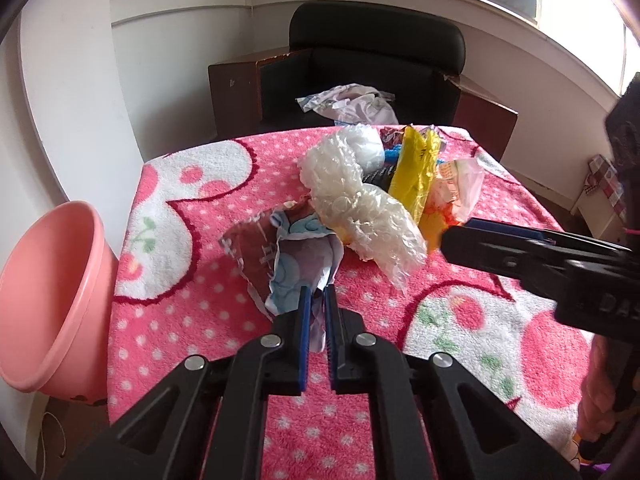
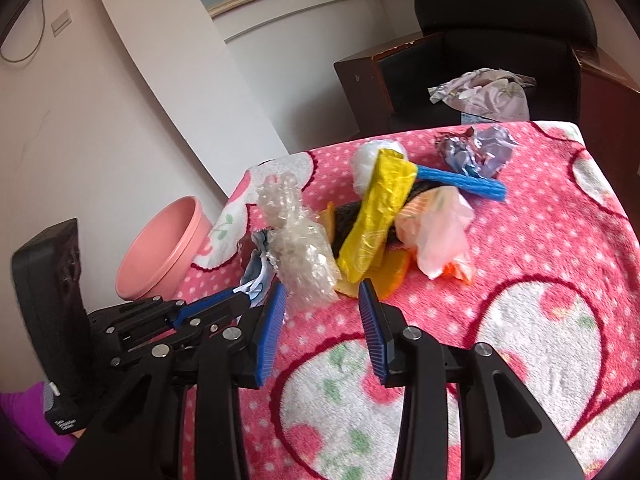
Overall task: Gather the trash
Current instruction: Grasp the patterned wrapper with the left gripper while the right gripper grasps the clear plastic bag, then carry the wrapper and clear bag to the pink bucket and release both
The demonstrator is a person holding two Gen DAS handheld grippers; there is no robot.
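A pile of trash lies on the pink towel-covered table (image 1: 208,320). My left gripper (image 1: 314,294) is shut on a torn blue and brown wrapper (image 1: 288,256) at the pile's near left; the wrapper also shows in the right wrist view (image 2: 256,268). Crumpled bubble wrap (image 1: 360,204) (image 2: 304,256), a yellow wrapper (image 1: 416,168) (image 2: 380,208), a pinkish plastic bag (image 2: 440,232), a blue strip (image 2: 464,182) and crumpled foil (image 2: 476,150) lie behind. My right gripper (image 2: 324,300) is open, its jaws just in front of the bubble wrap. It also shows in the left wrist view (image 1: 452,236).
A pink plastic basin (image 1: 48,300) (image 2: 164,248) sits off the table's left edge, below its top. A black chair (image 1: 376,64) with crumpled cloth (image 1: 352,104) stands behind the table. A white wall runs along the left.
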